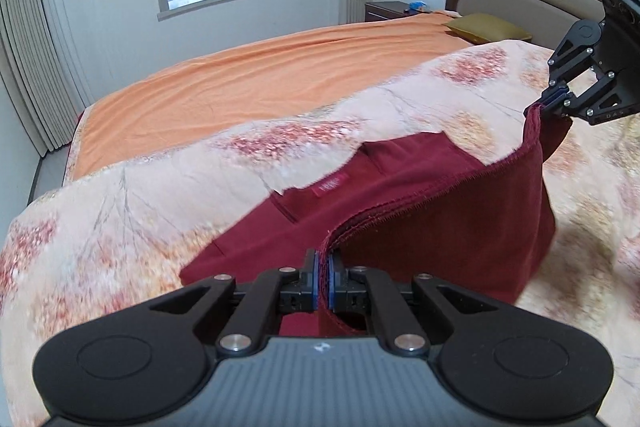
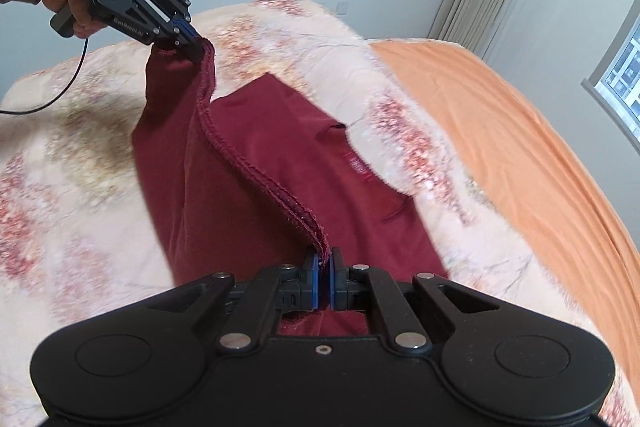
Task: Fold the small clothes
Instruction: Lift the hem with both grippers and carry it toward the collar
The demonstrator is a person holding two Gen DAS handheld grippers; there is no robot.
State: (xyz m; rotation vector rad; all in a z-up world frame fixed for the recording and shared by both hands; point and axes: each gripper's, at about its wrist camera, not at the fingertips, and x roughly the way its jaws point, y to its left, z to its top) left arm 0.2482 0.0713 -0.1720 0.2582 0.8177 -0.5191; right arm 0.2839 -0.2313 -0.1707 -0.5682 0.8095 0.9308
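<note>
Both hand-held grippers clamp hem | left [image 1: 324, 269], right [image 2: 325, 269] | maroon garment [image 1: 400, 211] (hem edge stretched between them) | floral blanket [image 1: 120, 219]

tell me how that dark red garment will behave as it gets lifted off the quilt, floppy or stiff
Probably floppy: the dark red garment sags in a curve along its hem between the left gripper and the right gripper. Likely light, since two small pinches raise the edge. The rest still lies on the floral quilt and may drag.

Hardly any text I can read

My right tool [image 1: 554, 98] shows "DAS"; the garment's red label [image 1: 331, 184] is too blurred to read.
</note>
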